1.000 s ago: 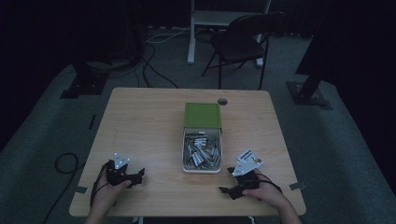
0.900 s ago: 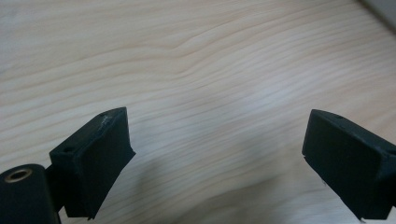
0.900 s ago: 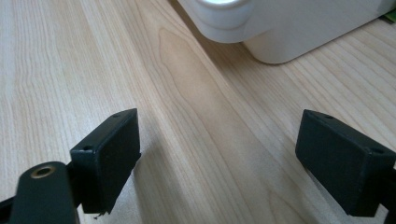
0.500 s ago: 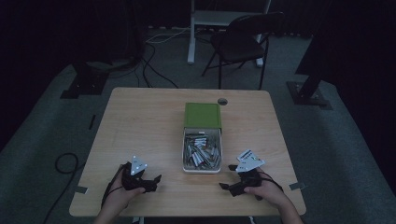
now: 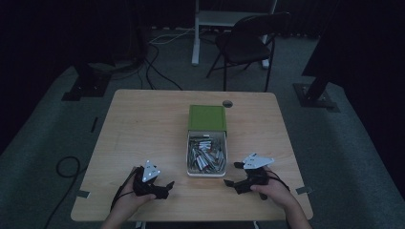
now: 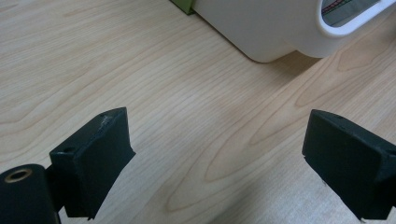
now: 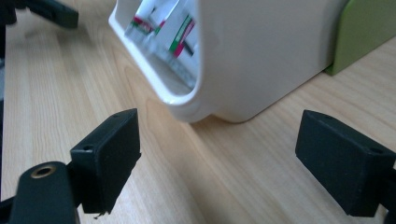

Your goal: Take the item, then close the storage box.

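Jaws: both pairs spread wide, holding nothing. Left gripper (image 5: pixel 168 185) low on the wooden table (image 5: pixel 143 129), left of the tray. Right gripper (image 5: pixel 232 174) just beside the tray's near right corner, angled toward it.

Item 1: white tray (image 5: pixel 206 172), centre of table, holding a heap of small cylindrical pieces with red and green markings (image 5: pixel 205 155); exact kind too small to tell. Item 2: green box (image 5: pixel 207 117), touching the tray's far end.

Risk, as judged: the tray is light and rounded; a jaw nudging its wall (image 7: pixel 261 56) could slide it or tip pieces out. Loose, piled pieces may roll from a shallow pinch.
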The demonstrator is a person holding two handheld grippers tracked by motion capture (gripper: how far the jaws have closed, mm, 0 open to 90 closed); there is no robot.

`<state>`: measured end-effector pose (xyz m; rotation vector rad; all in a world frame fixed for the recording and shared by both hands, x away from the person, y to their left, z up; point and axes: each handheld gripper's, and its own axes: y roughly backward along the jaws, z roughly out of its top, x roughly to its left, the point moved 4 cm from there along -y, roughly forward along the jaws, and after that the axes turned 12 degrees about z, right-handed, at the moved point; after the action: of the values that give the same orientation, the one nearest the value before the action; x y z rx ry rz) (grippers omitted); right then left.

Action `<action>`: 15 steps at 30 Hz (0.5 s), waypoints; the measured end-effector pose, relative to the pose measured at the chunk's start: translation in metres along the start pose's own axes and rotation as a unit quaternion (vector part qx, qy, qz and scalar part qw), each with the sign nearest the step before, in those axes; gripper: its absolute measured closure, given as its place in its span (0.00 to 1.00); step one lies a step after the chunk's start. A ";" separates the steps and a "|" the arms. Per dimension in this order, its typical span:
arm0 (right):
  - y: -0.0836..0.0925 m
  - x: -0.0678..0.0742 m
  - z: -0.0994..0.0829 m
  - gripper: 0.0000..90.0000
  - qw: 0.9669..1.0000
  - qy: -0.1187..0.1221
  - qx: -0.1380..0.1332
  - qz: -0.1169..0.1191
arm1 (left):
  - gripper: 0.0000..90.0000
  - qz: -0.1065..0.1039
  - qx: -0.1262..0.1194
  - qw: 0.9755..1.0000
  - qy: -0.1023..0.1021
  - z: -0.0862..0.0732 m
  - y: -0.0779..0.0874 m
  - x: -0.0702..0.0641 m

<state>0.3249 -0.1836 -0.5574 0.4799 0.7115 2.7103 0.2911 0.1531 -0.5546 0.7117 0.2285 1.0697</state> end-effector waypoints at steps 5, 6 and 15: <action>0.004 -0.003 0.001 0.15 1.000 -0.007 -0.016 -0.005 | 0.10 -0.008 -0.005 1.000 0.001 0.001 0.000 -0.004; 0.005 -0.003 0.001 0.15 1.000 -0.006 -0.017 -0.006 | 0.10 -0.008 -0.006 1.000 -0.001 0.001 0.000 -0.005; 0.010 0.001 0.003 0.15 0.999 -0.007 -0.030 -0.009 | 0.10 -0.014 -0.024 1.000 -0.001 0.012 -0.001 -0.007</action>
<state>0.3230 -0.1897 -0.5492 0.4766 0.6248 2.7002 0.2943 0.1414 -0.5477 0.6649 0.2102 1.0436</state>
